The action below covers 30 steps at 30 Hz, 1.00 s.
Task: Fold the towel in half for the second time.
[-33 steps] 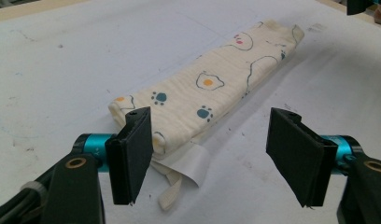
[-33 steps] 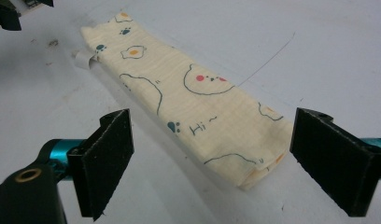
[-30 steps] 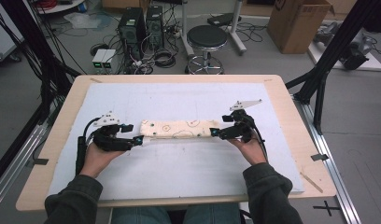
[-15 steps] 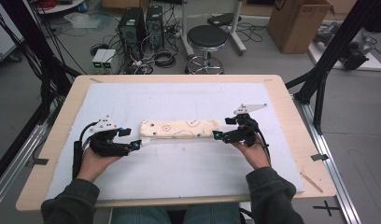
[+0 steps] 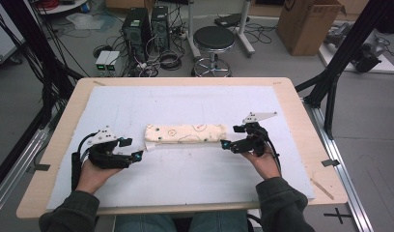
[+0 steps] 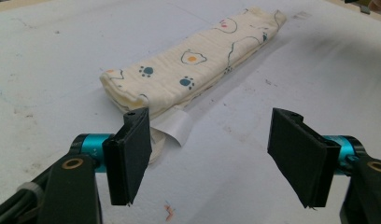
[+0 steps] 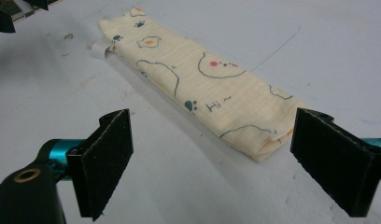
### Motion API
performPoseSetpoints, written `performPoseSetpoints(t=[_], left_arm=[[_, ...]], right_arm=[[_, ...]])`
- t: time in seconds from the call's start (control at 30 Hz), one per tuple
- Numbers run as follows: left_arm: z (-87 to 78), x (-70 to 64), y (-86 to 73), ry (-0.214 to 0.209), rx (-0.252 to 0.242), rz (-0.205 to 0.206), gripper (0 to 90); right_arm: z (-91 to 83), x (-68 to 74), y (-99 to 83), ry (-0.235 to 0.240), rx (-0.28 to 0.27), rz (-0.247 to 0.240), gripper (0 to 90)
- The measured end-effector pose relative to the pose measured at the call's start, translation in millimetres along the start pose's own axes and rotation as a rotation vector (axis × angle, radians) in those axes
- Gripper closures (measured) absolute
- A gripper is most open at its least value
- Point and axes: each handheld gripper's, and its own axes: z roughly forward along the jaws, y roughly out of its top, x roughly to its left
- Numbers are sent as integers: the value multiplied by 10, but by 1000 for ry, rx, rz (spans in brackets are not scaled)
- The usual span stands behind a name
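From the high view: folded cloth (image 5: 185, 134) lying flat near the middle of the white mat (image 5: 185, 104), long side running left to right. Left gripper (image 5: 135, 155) just off the cloth's left end, slightly nearer the person, held in a hand. Right gripper (image 5: 226, 144) just off the cloth's right end, close to its near corner, also hand-held. Neither touching the cloth. Wooden table (image 5: 291, 92) showing as a rim around the mat.

From the left gripper view: 2 black jaws spread wide, holding nothing. Cloth (image 6: 193, 65) stretching away beyond the left-hand jaw, cream with paw prints and fried-egg prints. Small white label (image 6: 175, 127) sticking out from the cloth's near end, just beside that jaw; contact impossible to tell.

From the right gripper view: 2 jaws likewise wide apart, empty. Cloth (image 7: 202, 79) lying slantwise ahead, its near corner between the jaws' lines, closer to the right-hand one, apart from both. White label (image 7: 101, 49) at the cloth's far end.
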Motion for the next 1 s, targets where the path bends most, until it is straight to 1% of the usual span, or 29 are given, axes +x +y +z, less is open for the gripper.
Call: performPoseSetpoints(t=[0.17,0.27,0.43,0.47,0.53,0.73,0.77,0.9,1.0], left_arm=[[-28,-38,-10,-2,2,14,303],[-29,-58,-46,-3,-4,7,301],[-50,-71,-103,3,9,13,294],[-54,-77,-111,5,4,4,294],[-71,-84,-121,3,0,4,293],[-103,-104,-160,13,8,15,288],[-107,-111,-169,16,5,8,287],[-150,-124,-194,16,3,9,284],[-182,-128,-217,25,-2,8,283]], right_arm=[[-12,16,-62,3,0,3,123],[-32,22,-94,0,-3,4,123],[-71,30,-154,-2,-10,6,123],[-79,33,-166,-3,-6,13,123],[-91,28,-192,-5,-10,13,123],[-139,32,-248,-14,-16,17,123],[-147,32,-257,-16,-18,16,123],[-185,21,-306,-25,-18,18,123],[-228,19,-347,-31,-19,25,123]])
